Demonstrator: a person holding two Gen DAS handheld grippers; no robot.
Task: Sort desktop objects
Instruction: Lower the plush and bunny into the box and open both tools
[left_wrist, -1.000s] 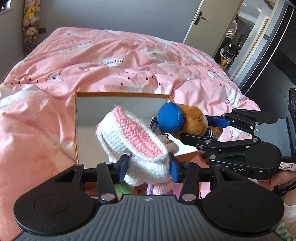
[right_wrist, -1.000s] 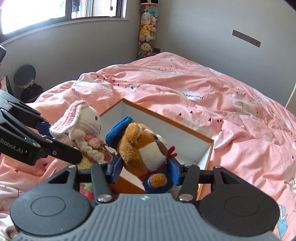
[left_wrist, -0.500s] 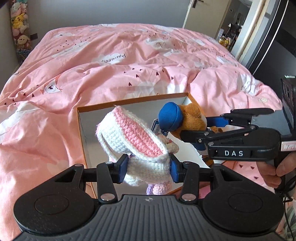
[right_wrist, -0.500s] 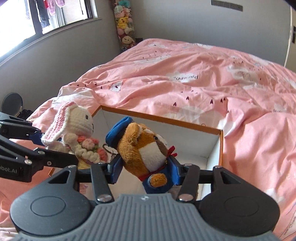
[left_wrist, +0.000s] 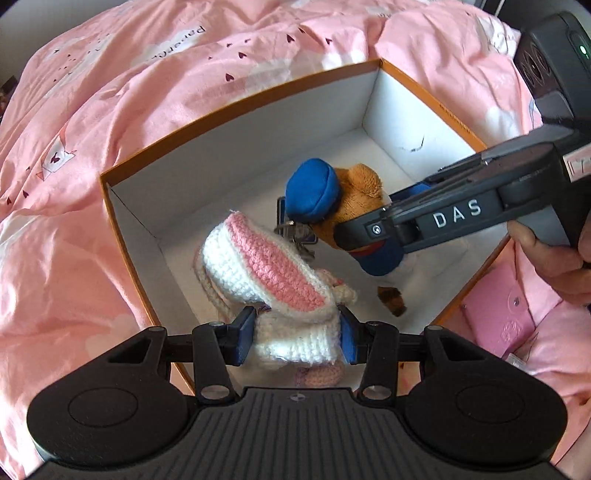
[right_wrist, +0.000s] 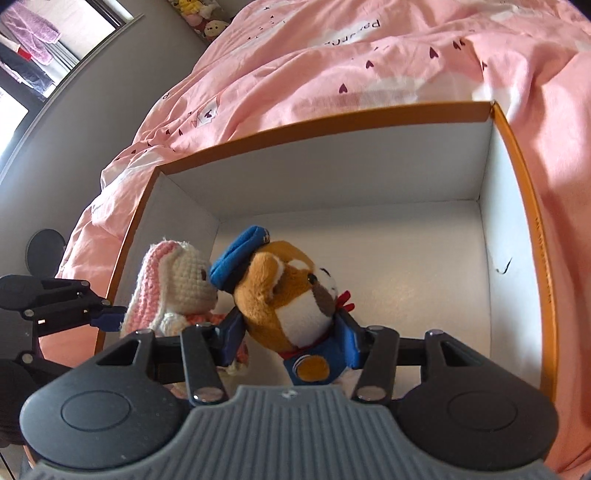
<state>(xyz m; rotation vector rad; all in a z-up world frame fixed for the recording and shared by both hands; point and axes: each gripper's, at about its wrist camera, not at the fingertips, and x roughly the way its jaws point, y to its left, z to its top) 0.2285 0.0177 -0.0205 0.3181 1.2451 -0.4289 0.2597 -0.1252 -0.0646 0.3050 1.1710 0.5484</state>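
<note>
Pink bed quilt (left_wrist: 155, 110) under everything. I see orange-rimmed white box (left_wrist: 236, 107) on it, otherwise bare inside. I judge step as placing: both toys hang within box walls, lower then release comes next. Left hand-held gripper (left_wrist: 297, 334) clamps crochet bunny (left_wrist: 266, 266), white with pink-lined ears. Right hand-held gripper (right_wrist: 291, 341) clamps plush dog (right_wrist: 291, 299), orange, blue cap. Toys nearly touching; part them before release.

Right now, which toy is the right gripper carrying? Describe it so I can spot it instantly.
Find the orange-rimmed white box on the pink bedspread. Inside its opening two toys hang side by side; the right gripper has its jaws shut on the brown plush bear. Unlike the white crocheted rabbit with pink ears, it wears a blue cap.
</note>
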